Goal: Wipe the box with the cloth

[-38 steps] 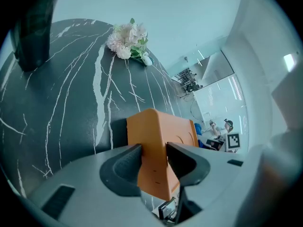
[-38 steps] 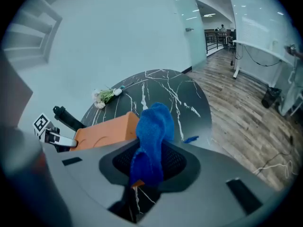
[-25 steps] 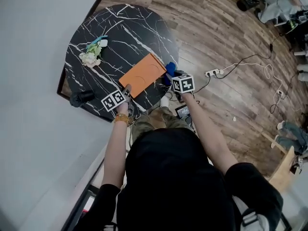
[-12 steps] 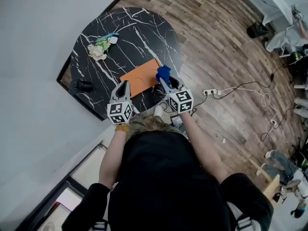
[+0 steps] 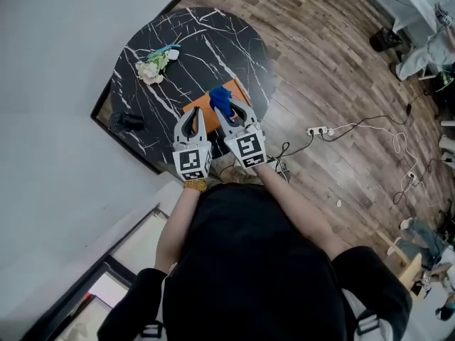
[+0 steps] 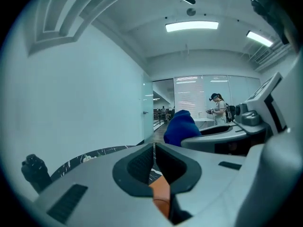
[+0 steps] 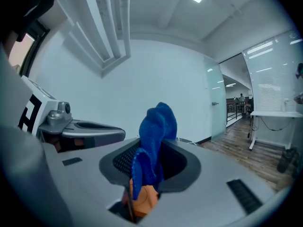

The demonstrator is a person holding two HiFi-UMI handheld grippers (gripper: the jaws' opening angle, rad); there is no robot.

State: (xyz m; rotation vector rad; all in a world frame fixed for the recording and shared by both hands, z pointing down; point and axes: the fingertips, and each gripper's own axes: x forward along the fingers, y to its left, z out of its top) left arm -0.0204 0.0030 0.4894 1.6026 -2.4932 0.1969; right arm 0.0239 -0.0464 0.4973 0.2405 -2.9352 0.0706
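Observation:
An orange flat box (image 5: pixel 204 107) lies on the round black marble table (image 5: pixel 206 45), near its front edge, partly hidden under both grippers. Held side by side above it, the two grippers point roughly level. My right gripper (image 5: pixel 226 116) is shut on a blue cloth (image 5: pixel 219 98), which sticks up from between its jaws (image 7: pixel 156 126). My left gripper (image 5: pixel 191 114) is shut with nothing in it; its pads meet (image 6: pixel 154 148). The cloth (image 6: pixel 180 128) shows to its right in the left gripper view. Orange of the box (image 7: pixel 144 198) shows below the right jaws.
A small bunch of flowers (image 5: pixel 153 67) lies at the table's far left and a black object (image 5: pixel 126 123) sits at its left edge. A white wall runs along the left. A power strip with cables (image 5: pixel 318 130) lies on the wooden floor to the right.
Both grippers have risen from the table's front edge and come together over the box. The blue cloth has come up with the right one.

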